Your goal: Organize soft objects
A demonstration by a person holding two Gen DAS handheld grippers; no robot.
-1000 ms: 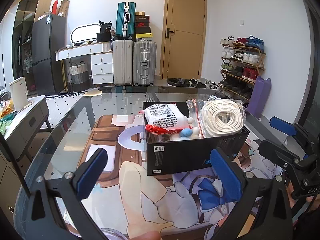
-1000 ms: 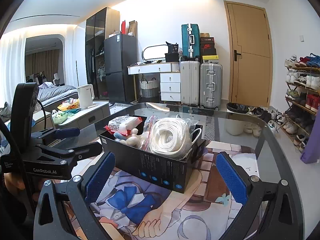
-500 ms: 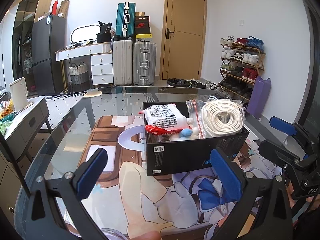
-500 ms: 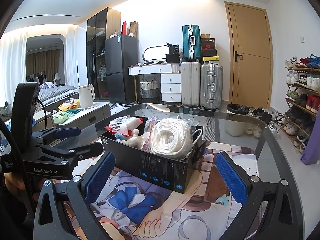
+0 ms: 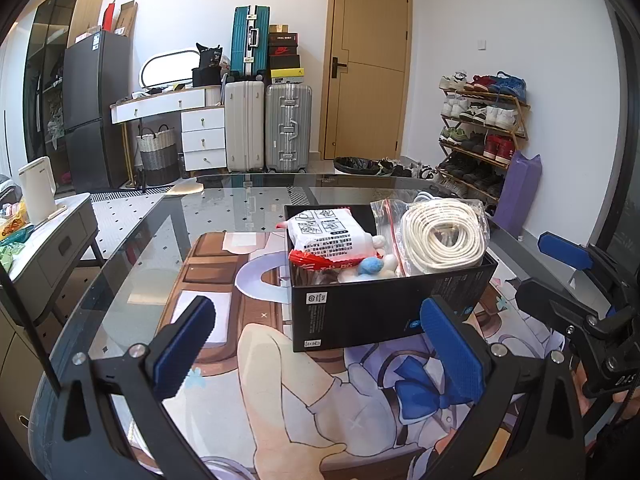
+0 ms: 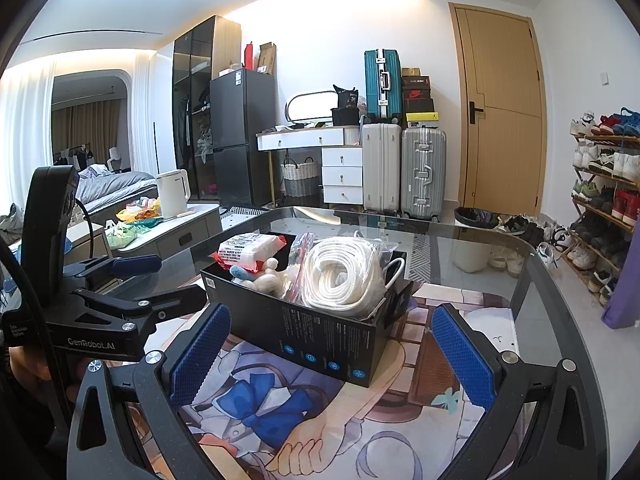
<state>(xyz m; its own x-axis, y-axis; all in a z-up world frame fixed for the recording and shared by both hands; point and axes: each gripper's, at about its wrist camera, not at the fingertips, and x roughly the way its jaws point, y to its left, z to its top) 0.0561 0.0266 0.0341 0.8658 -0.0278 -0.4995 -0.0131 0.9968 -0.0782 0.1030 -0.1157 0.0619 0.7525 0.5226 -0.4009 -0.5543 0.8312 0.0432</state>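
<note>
Both grippers (image 5: 320,344) (image 6: 332,352) spread wide before box (image 5: 384,304).

one black box (image 5: 384,312), one rope coil (image 5: 440,236), one white packet (image 5: 328,236), three suitcases (image 5: 288,128).

The box (image 5: 390,304) sits on the mat (image 5: 248,364) on the table (image 5: 132,248). Inside the box, the rope coil (image 5: 442,236) (bagged) lies right of the packet (image 5: 330,236), small balls (image 5: 370,266) between them.
</note>
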